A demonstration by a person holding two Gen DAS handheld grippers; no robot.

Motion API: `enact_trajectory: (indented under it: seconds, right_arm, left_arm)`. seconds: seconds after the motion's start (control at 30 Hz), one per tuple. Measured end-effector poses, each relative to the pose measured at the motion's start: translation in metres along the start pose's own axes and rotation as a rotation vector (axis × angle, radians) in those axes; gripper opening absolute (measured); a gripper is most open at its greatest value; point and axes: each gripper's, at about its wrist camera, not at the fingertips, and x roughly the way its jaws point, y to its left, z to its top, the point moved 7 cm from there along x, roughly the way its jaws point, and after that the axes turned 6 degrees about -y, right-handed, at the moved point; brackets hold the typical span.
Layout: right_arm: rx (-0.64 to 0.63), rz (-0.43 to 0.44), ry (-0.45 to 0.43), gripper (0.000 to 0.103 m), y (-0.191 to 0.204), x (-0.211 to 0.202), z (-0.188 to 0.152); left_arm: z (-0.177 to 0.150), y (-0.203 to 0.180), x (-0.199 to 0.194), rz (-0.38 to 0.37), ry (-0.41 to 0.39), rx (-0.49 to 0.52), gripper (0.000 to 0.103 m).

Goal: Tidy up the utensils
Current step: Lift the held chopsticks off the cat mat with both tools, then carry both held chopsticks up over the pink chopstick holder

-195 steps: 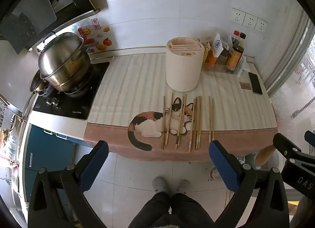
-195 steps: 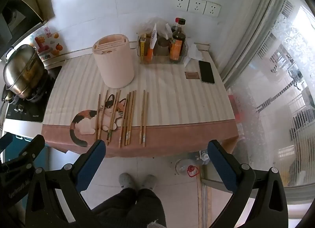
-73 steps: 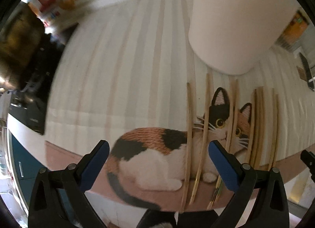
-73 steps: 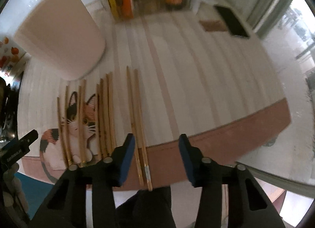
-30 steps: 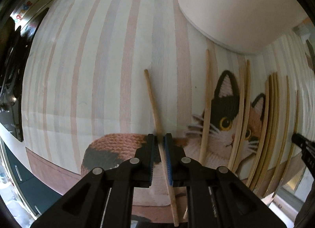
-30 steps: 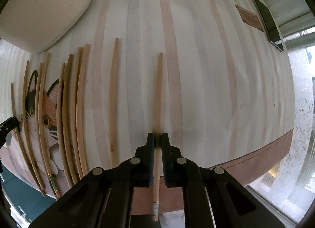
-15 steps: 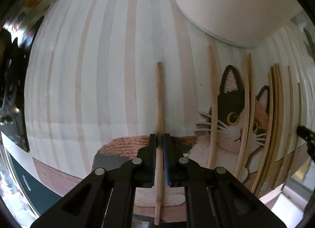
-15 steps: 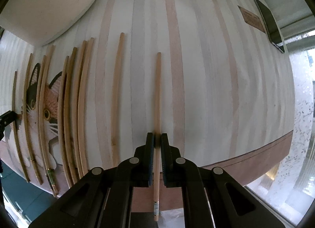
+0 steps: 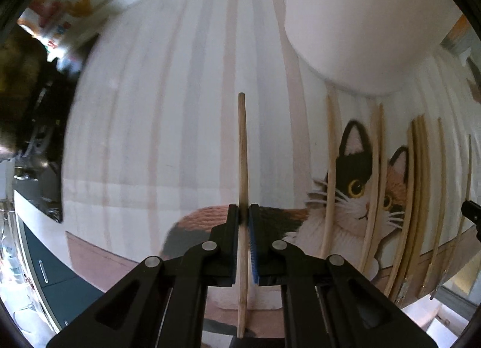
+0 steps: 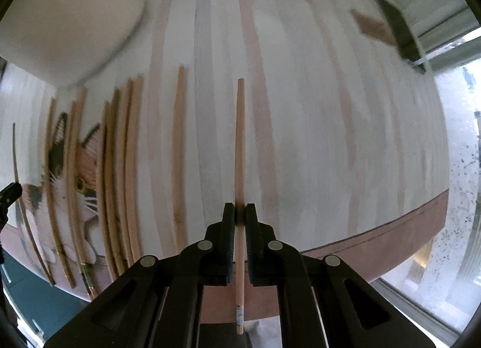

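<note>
Your left gripper (image 9: pixel 243 215) was clamped on a single chopstick (image 9: pixel 242 152), gripping it in its lower half with the tip pointing away over the striped mat (image 9: pixel 150 107). That stick looked clear of the cat print beneath it, so I judged it picked up rather than merely pinched. To its right, the loose chopsticks (image 9: pixel 330 167) lay side by side across the cat's face, with the pale round holder (image 9: pixel 360 32) standing just behind them.

Further right, your right gripper (image 10: pixel 240 214) was likewise closed tight on one chopstick (image 10: pixel 239 137), its marked butt end hanging past the mat's brown edge. The nearest loose chopstick (image 10: pixel 178 152) lay just beside it on the left.

You were at the pick-up step, one stick in each claw, most of the row yet to be gathered. The next move called for carrying both sticks to the holder and tipping them upright over its slots; whether they would line up cleanly I could not tell.
</note>
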Motion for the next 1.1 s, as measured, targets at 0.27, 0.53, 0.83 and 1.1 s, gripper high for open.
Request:
enact_trajectory:
  seconds: [0.27, 0.53, 0.83, 1.1]
  right_arm:
    - [0.05, 0.02, -0.145, 0.007, -0.005, -0.052, 0.009]
    - [0.09, 0.093, -0.315, 0.007, -0.005, -0.122, 0.025]
    - [0.142, 0.273, -0.55, 0.007, 0.007, -0.237, 0.075]
    - [0.129, 0.368, -0.72, 0.007, 0.022, -0.312, 0.156]
  left_arm:
    - [0.016, 0.015, -0.067, 0.016, -0.159, -0.053, 0.004]
    - [0.053, 0.038, -0.139, -0.028, -0.314, -0.109, 0.004]
    - [0.099, 0.05, -0.256, -0.171, -0.493, -0.197, 0.004]
    - [0.161, 0.059, -0.331, -0.24, -0.649, -0.265, 0.004]
